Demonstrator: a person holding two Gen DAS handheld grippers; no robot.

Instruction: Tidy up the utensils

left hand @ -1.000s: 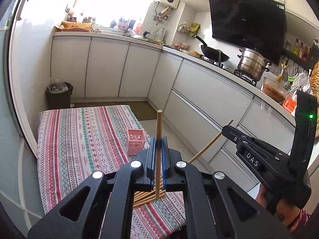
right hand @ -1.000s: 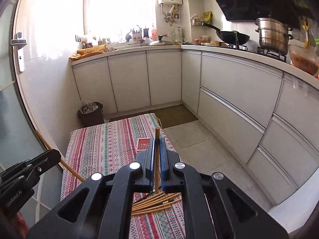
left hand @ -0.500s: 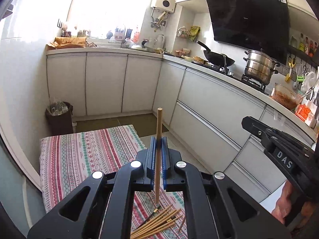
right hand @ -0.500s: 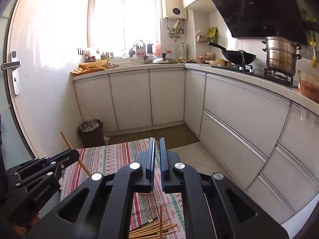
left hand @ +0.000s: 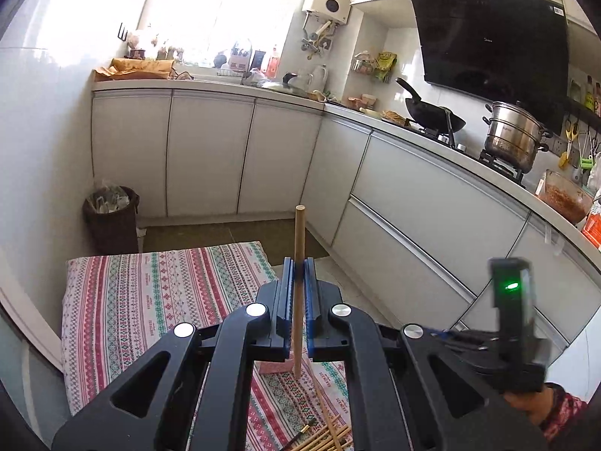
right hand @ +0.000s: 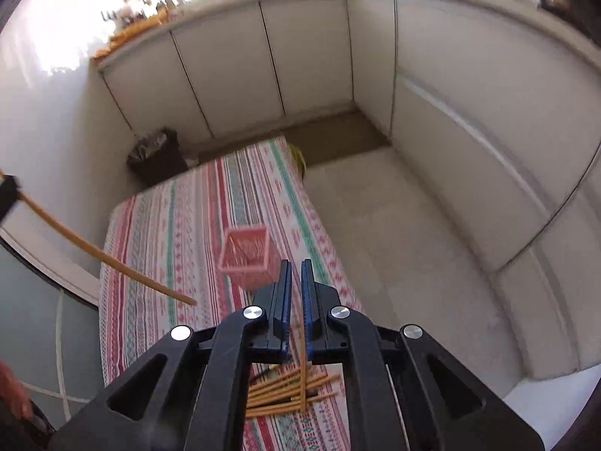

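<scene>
The left gripper (left hand: 298, 289) has its blue pads (left hand: 286, 293) pinched tight on one wooden chopstick (left hand: 299, 263), which stands nearly upright through them, gripped around the middle. The right gripper (right hand: 296, 289) is almost closed with only a narrow slit between its fingers; a stick shows low in that slit, but I can't tell whether it is pinched or simply lying in the pile of chopsticks (right hand: 289, 391) underneath. That pile sits at the near end of the striped tablecloth (right hand: 180, 225), and the pink basket (right hand: 246, 253) stands just beyond it, mouth up and nothing in it that I can see. These sticks look light, stiff and smooth, so I'd guess one can swivel or slide in a pinch; holding near the middle seems safest. The basket's opening is small, and the table edge drops to the floor just to the right of it, with plenty of open room above.
</scene>
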